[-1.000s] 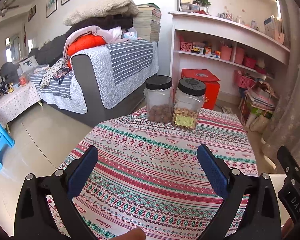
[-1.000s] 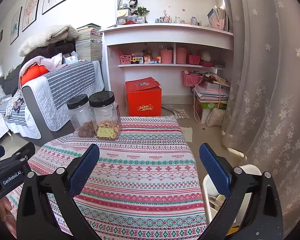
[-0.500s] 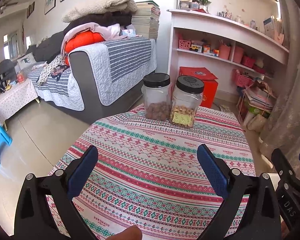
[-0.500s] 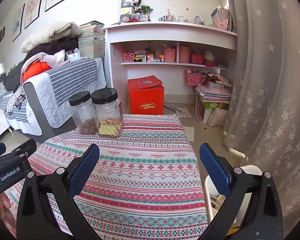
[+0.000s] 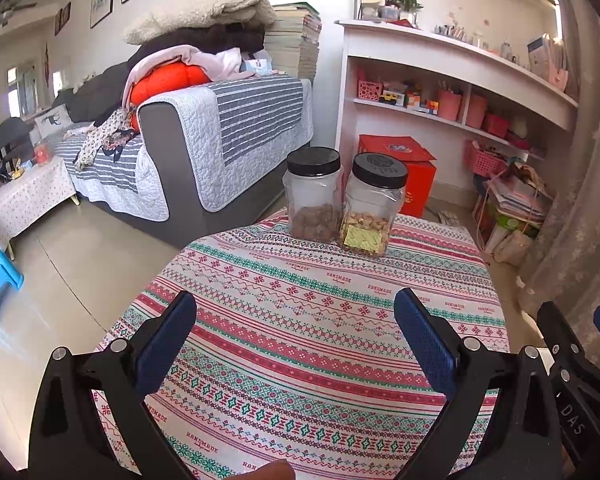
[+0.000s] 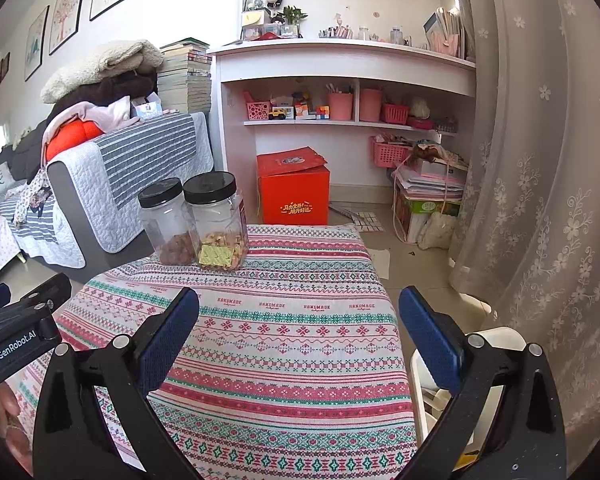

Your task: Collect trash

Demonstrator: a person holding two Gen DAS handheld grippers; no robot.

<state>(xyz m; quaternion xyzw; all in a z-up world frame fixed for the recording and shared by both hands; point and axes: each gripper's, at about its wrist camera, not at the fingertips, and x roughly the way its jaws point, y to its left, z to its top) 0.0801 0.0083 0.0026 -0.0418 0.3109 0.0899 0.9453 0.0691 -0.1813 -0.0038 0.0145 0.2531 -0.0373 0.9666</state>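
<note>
My left gripper [image 5: 296,320] is open and empty above the near part of a table with a patterned red, green and white cloth [image 5: 320,312]. My right gripper [image 6: 300,316] is open and empty over the same cloth [image 6: 284,320], near its right edge. No loose trash shows on the cloth. A white bin [image 6: 496,340] stands on the floor just right of the table, partly hidden by my right finger. Scraps of paper [image 6: 380,260] lie on the floor beyond the table.
Two clear jars with black lids [image 5: 344,200] stand together at the table's far edge, also in the right wrist view [image 6: 196,224]. A grey sofa [image 5: 188,152] is at left, a white shelf unit with a red box [image 6: 292,192] behind, a curtain [image 6: 540,160] at right.
Both grippers have drifted slightly forward and up over the table, so the jars look a little nearer. Both stay open and empty.
</note>
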